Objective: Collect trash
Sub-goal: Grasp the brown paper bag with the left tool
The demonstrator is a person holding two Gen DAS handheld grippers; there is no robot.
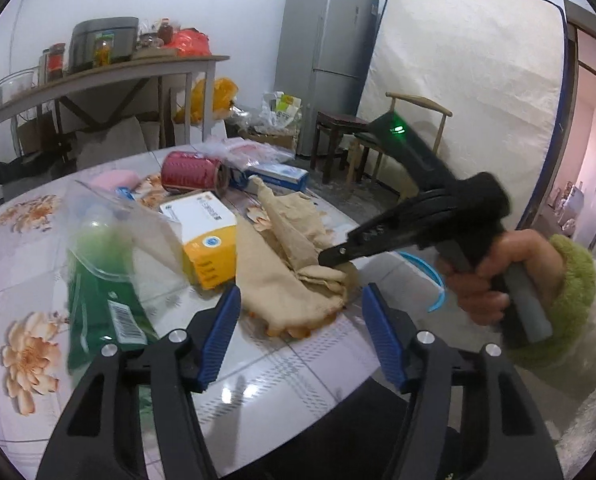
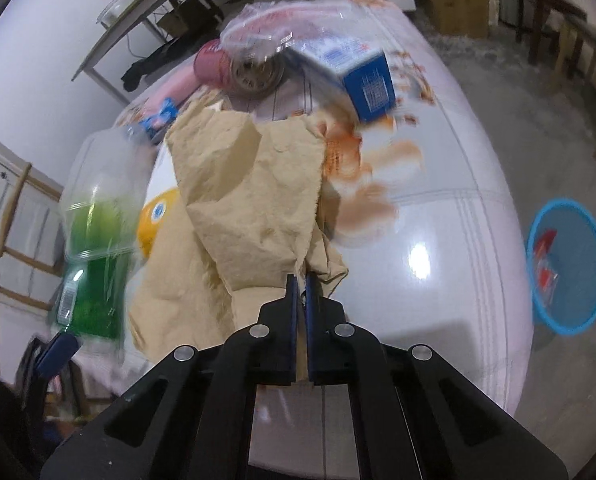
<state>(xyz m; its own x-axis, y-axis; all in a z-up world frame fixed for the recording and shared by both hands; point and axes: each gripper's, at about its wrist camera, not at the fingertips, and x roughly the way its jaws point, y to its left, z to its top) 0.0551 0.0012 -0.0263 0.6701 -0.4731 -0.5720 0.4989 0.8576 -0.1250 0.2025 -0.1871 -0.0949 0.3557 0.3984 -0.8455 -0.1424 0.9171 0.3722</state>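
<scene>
Left gripper (image 1: 299, 322) hangs low over the table's (image 1: 290, 364) near edge, jaws spread, nothing between them. At two o'clock, a green-sleeved hand (image 1: 493, 276) angles the right gripper (image 2: 301, 280) steeply down, clenched on the crumpled brown paper (image 2: 250, 216). Beyond: yellow box (image 1: 208, 236), red can (image 1: 190, 172). Blue basket (image 2: 567, 264) at three o'clock on the floor.
</scene>
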